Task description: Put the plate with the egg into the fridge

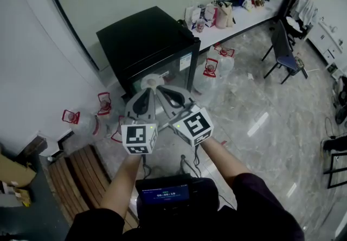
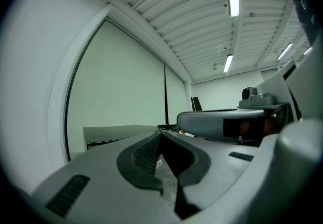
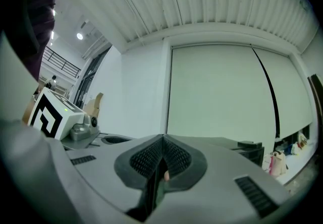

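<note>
A black mini fridge [image 1: 146, 39] with a glass front stands against the wall, just beyond both grippers. A white plate [image 1: 153, 79] shows in front of its door, its near rim at the gripper tips; the egg is hidden. My left gripper [image 1: 148, 93] and right gripper [image 1: 164, 92] sit side by side, converging on that rim. In the left gripper view the jaws [image 2: 162, 134] are shut on a thin pale edge, with the fridge top [image 2: 116, 134] beyond. The right gripper view shows its jaws [image 3: 162, 140] shut on a thin pale edge too.
Clear water jugs with red handles [image 1: 103, 103] [image 1: 212, 66] stand on the floor on both sides of the fridge. A wooden slatted bench [image 1: 81, 175] lies at lower left. A white counter with bags [image 1: 222, 14] and a dark chair [image 1: 284, 52] are at the right.
</note>
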Available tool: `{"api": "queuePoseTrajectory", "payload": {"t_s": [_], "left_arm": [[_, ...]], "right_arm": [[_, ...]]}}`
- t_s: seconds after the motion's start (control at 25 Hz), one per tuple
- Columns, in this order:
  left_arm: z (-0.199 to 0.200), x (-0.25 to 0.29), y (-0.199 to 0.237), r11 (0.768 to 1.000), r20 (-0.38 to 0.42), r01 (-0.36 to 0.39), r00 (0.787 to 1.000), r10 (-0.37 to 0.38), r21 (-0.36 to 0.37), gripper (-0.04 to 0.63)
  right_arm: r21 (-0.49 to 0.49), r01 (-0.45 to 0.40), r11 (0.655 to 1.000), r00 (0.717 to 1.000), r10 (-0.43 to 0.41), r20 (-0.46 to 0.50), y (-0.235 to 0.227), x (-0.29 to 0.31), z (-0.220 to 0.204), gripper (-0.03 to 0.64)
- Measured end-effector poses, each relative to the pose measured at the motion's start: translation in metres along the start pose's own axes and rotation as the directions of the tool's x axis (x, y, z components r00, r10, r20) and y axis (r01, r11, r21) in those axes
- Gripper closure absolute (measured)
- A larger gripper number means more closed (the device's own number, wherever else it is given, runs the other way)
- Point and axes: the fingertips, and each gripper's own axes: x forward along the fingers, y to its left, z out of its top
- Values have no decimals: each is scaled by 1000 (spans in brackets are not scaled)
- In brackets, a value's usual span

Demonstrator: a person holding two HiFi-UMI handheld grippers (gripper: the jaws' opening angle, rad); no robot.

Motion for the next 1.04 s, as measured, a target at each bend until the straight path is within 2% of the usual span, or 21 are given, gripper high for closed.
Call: {"api": "queuePoseTrajectory", "payload": {"t_s": [0.24, 1.04], "left_arm": [[0, 4, -10, 1000, -2, 11, 1000, -11, -1, 588], [-6, 6, -12, 1000, -12, 6, 1000, -6, -5, 588]], "right_arm": [[30, 17, 999, 1000, -16, -11, -5, -5, 3, 609], [7, 13, 1000, 1000, -13, 29, -11, -7, 4, 609]]}}
